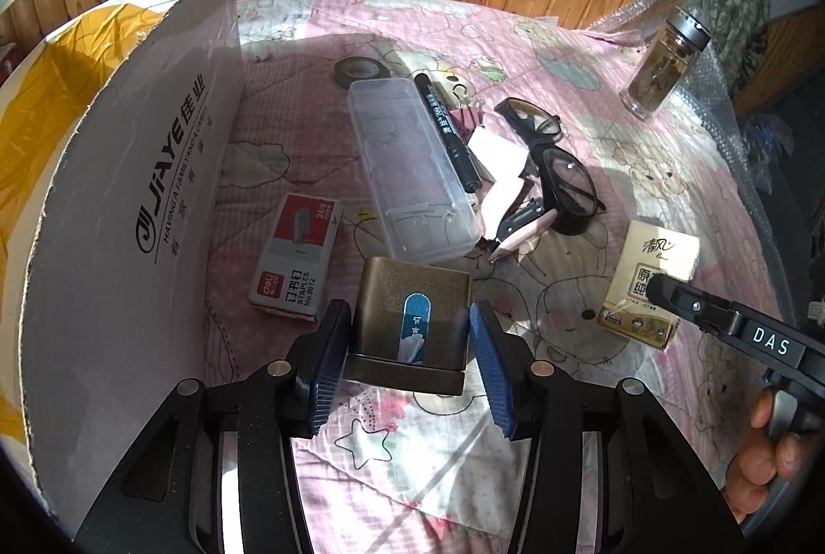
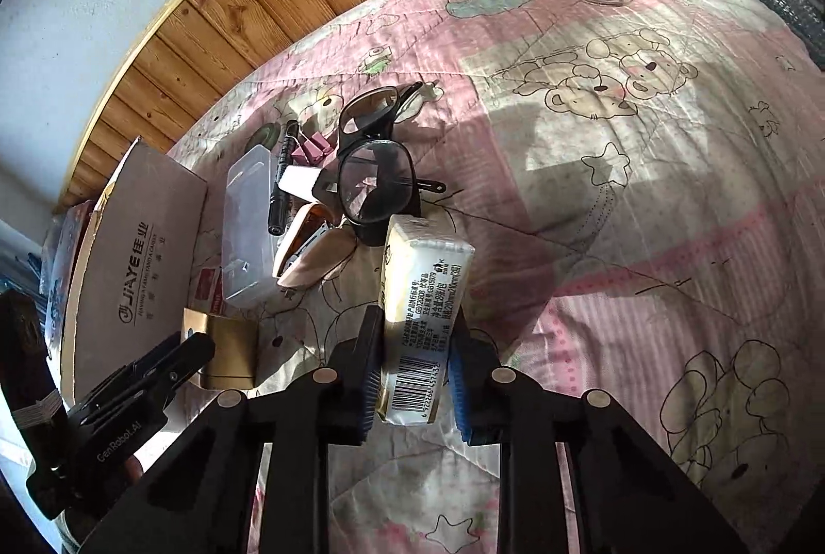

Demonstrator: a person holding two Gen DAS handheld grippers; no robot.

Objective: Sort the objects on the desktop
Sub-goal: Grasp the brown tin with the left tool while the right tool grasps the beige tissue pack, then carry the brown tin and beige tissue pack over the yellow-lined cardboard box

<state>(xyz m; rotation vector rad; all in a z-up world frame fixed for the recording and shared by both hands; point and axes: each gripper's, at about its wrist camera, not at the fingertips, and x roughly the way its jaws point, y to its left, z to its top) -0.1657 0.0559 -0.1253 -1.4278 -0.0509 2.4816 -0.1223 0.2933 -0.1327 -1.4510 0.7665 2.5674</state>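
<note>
Left wrist view: bronze box (image 1: 410,327) clamped between left gripper (image 1: 410,360) pads; right gripper (image 2: 415,378) clamped on tissue pack (image 2: 423,311).

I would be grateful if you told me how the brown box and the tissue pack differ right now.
The brown box is a squat metallic block with a blue oval label; the tissue pack is a soft, cream plastic-wrapped packet with a barcode. The box sits between the left tool pads, apparently still on the quilt; the pack appears tilted up in the right tool. Each lies between a tool's pads.
</note>
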